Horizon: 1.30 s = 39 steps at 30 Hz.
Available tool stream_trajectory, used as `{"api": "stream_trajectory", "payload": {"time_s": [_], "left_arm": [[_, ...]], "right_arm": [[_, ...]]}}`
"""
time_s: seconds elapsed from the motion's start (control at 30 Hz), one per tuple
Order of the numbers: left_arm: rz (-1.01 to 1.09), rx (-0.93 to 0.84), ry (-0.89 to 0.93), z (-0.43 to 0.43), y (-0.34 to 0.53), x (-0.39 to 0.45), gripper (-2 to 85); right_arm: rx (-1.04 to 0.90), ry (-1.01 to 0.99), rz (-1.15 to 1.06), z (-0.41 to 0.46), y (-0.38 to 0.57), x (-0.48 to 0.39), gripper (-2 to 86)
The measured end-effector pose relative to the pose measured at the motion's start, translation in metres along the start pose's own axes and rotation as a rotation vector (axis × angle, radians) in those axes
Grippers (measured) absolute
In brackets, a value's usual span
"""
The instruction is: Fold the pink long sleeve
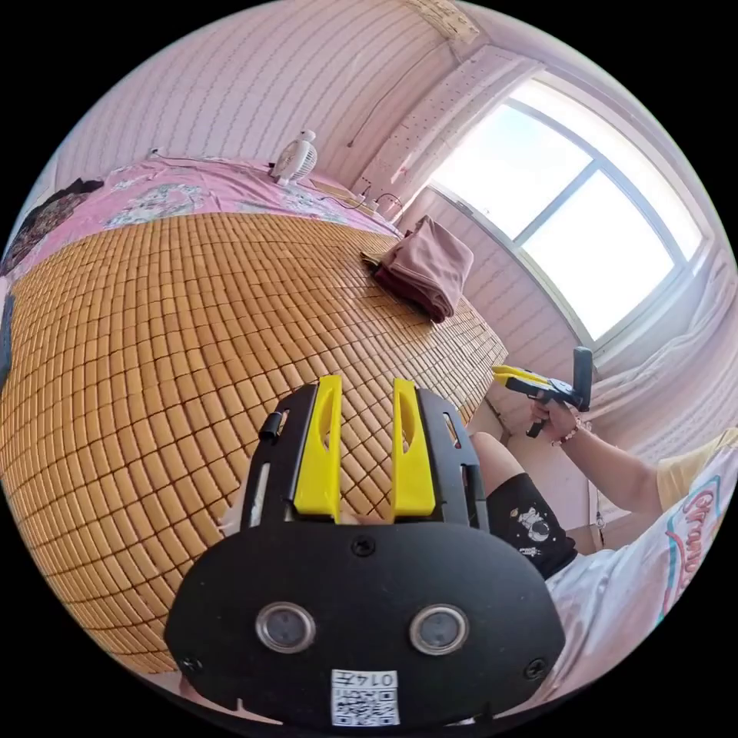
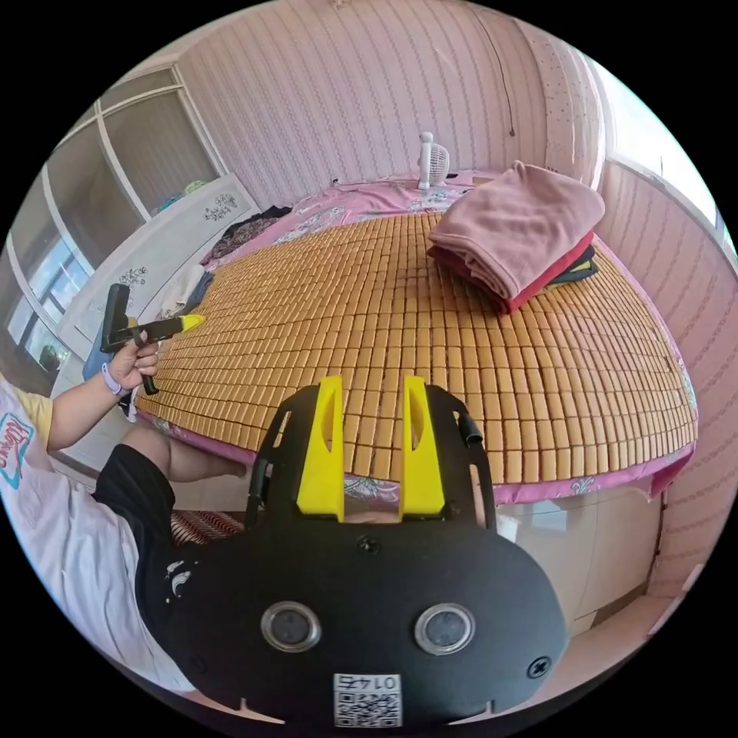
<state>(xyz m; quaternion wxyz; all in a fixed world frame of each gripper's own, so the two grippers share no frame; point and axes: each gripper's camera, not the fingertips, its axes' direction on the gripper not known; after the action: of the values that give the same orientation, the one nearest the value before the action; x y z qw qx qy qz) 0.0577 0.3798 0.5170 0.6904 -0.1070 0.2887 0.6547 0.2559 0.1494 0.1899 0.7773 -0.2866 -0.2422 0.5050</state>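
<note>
In the left gripper view, the left gripper [image 1: 367, 446] hangs over the near part of a bed covered by a bamboo mat [image 1: 154, 346]. Its yellow jaws stand parted with the mat showing between them, grasping nothing. The pink long sleeve [image 1: 430, 265] lies folded at the far right corner of the mat, close to the wall under the window [image 1: 584, 223]. It rests on top of a dark red folded garment [image 1: 407, 290], the two forming a small stack. The stack's long axis runs from the mat's edge toward the window wall. A pink sheet [image 1: 200, 188] shows beyond the mat, with a small white fan [image 1: 296, 157] on it. At the right, a hand [image 1: 557, 419] holds the right gripper [image 1: 511, 377] off the bed's edge; whether its jaws are parted cannot be told there.

In the right gripper view, the right gripper [image 2: 371, 442] hovers at the near edge of the bed, jaws apart and empty. The pink long sleeve [image 2: 523, 223] sits folded at the far right of the bamboo mat [image 2: 369, 307], atop the dark red folded garment [image 2: 538, 288], its rounded fold facing the mat's middle and its long axis slanting toward the far right wall. At the left, a hand [image 2: 131, 365] holds the left gripper [image 2: 188, 321] just beside the mat's left edge.
</note>
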Motion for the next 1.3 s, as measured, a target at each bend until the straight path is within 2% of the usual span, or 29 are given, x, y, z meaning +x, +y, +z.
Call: {"api": "stream_trajectory", "payload": {"time_s": [0.1,0.17,0.23,0.3,0.43,0.57,0.67,0.8,0.87,0.93,1.0,1.07,1.13,1.2,1.3], "left_arm": [[0.105,-0.026,0.012,0.034,-0.042,0.021,10.3],[0.154,-0.057,0.024,0.055,-0.067,0.029,10.5],[0.222,-0.078,0.023,0.077,-0.092,0.038,10.9],[0.265,-0.062,0.030,0.103,-0.123,0.043,11.6],[0.204,-0.009,0.104,0.142,-0.169,0.034,11.2],[0.220,-0.018,0.059,0.199,-0.221,0.027,8.7],[0.293,-0.014,0.081,0.239,-0.254,0.032,7.9],[0.365,-0.084,-0.004,0.301,-0.290,0.043,8.6],[0.357,-0.060,-0.008,0.318,-0.300,0.047,9.4],[0.336,-0.068,0.006,0.334,-0.307,0.050,10.6],[0.261,-0.168,0.004,0.356,-0.313,0.050,9.5],[0.210,-0.229,0.026,0.362,-0.315,0.052,5.0],[0.243,-0.274,-0.024,0.357,-0.315,0.064,1.9],[0.377,-0.240,-0.125,0.334,-0.312,0.093,0.4],[0.430,-0.184,-0.066,0.283,-0.308,0.123,-0.4]], "right_arm": [[0.096,0.032,-0.035,-0.011,-0.022,0.001,9.0],[0.226,0.050,-0.100,-0.021,-0.039,0.002,8.3],[0.246,0.081,-0.126,-0.018,-0.056,0.007,8.0],[0.224,0.128,-0.139,-0.009,-0.073,0.014,7.4],[0.196,0.208,-0.166,0.013,-0.096,0.037,6.9],[0.156,0.270,-0.144,0.038,-0.103,0.066,7.8],[0.146,0.247,-0.143,0.050,-0.102,0.083,9.1],[0.081,0.247,-0.153,0.067,-0.101,0.100,11.0],[0.109,0.210,-0.145,0.065,-0.094,0.111,10.8],[0.102,0.189,-0.160,0.064,-0.090,0.118,9.3],[0.079,0.176,-0.169,0.062,-0.089,0.125,3.8],[0.070,0.138,-0.142,0.057,-0.088,0.135,1.5],[0.077,0.105,-0.133,0.046,-0.085,0.139,0.8],[0.120,0.072,-0.132,0.024,-0.080,0.141,0.3],[0.233,0.060,-0.099,-0.032,-0.064,0.145,0.0]]}}
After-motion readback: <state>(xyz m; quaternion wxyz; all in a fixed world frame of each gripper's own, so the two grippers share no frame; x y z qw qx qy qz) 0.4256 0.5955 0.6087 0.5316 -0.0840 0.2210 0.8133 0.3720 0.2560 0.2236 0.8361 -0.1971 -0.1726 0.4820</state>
